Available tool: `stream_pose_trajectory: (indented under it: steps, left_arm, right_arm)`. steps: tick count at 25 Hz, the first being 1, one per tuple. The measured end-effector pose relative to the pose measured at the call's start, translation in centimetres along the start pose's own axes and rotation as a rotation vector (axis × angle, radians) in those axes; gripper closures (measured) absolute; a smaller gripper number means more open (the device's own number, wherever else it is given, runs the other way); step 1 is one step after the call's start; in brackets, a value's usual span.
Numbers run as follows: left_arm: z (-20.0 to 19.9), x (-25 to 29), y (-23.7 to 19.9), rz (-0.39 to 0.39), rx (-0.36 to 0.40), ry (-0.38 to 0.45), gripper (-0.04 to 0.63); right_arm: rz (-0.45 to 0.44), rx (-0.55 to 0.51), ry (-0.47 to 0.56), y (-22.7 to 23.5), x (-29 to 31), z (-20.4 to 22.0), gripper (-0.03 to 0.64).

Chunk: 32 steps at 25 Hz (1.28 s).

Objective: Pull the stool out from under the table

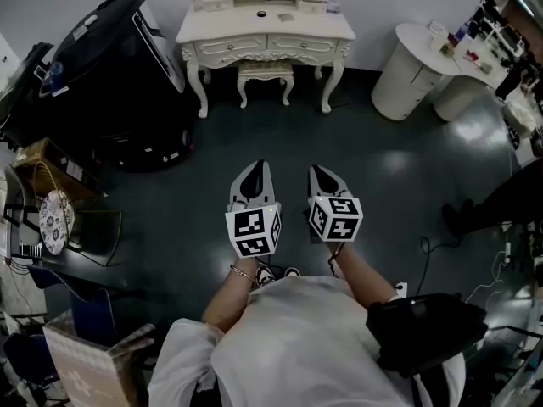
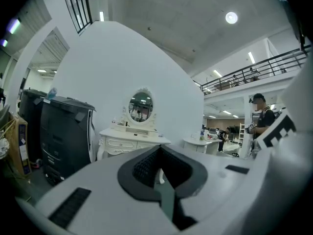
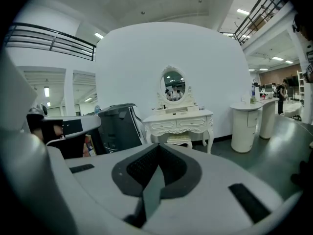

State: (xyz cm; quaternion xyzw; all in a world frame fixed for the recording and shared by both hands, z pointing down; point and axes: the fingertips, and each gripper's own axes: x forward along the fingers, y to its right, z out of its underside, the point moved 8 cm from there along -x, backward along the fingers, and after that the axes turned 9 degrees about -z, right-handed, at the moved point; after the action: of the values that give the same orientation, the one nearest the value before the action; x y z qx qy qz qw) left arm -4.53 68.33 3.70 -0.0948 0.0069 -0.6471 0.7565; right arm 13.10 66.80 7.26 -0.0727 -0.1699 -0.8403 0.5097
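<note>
Floor: dark grey-green glossy floor (image 1: 365,168).

Standing on it:
- cream-white carved vanity surface (image 1: 265,30) on curved legs, against the white wall; carries an oval mirror (image 3: 172,86) and a few small items too small to tell
- cream carved stool (image 1: 265,71), tucked between the legs under the surface
- large black cabinet-like unit (image 1: 119,66), left of the surface
- white round pedestal counter (image 1: 405,70), right of the surface
- thin cable (image 1: 427,253), loose at right

White shirt (image 1: 297,346), bracelet (image 1: 242,271) (left wrist); pale-grey left tongs (image 1: 259,166), right tongs (image 1: 318,170), marker cubes (image 1: 253,231)
</note>
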Motion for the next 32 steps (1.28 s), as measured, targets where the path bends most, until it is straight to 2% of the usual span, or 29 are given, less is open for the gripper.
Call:
stream_pose_trajectory:
  steps: [14,22,32]
  left_arm:
    - [-0.4,2.6,-5.6,0.03,0.02,-0.029,0.588]
    - [0.5,3.7,-6.7,0.069,0.011,-0.052,0.588]
    - [-0.3,8.0,-6.3,0.039,0.01,-0.039,0.588]
  right_arm:
    - [0.074,0.043,0.011,-1.4,3.5,-0.1,0.618]
    - [0.101,0.053,-0.009,-2.0,4.8,0.7,0.618]
    - [0.08,0.068,-0.034,1.0,8.6,-0.4,0.618]
